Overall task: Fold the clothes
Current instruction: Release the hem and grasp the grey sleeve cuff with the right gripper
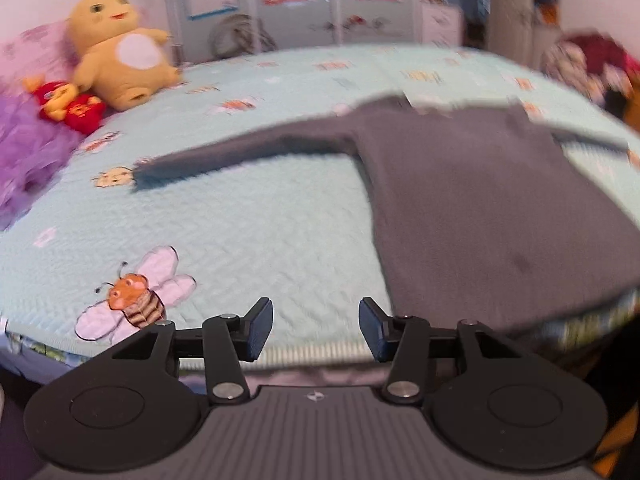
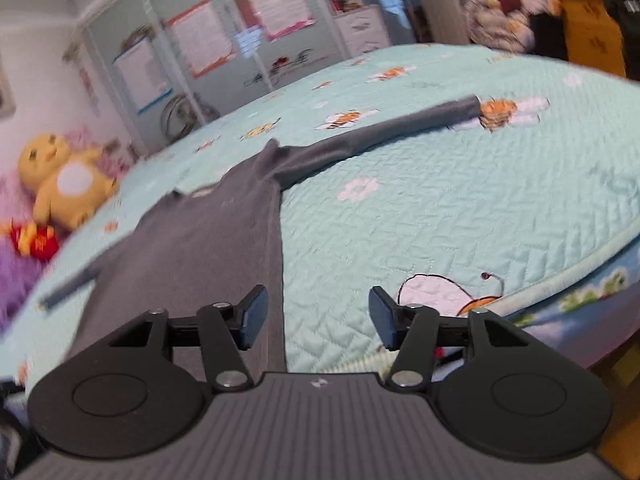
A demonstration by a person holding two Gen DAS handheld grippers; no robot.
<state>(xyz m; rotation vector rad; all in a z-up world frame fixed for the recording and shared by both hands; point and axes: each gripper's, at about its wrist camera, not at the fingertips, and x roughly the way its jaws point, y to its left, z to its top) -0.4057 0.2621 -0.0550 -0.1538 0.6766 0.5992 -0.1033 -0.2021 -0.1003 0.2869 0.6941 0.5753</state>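
A grey long-sleeved top (image 1: 480,200) lies flat on the bed, both sleeves spread out to the sides and its hem at the near edge. In the left wrist view my left gripper (image 1: 316,328) hangs open over the bare quilt, just left of the hem corner, with nothing between its pads. The right wrist view shows the same top (image 2: 208,240) running away from the camera, its right sleeve (image 2: 400,128) stretched toward a bee print. My right gripper (image 2: 318,322) is open too, empty, above the quilt beside the top's right edge.
The bed carries a light blue quilt (image 1: 240,220) printed with bees and flowers. A yellow plush toy (image 1: 120,52), a small red plush (image 1: 68,104) and a purple fluffy thing (image 1: 24,152) sit at the far left. A pile of clothes (image 2: 508,0) stands beyond the bed.
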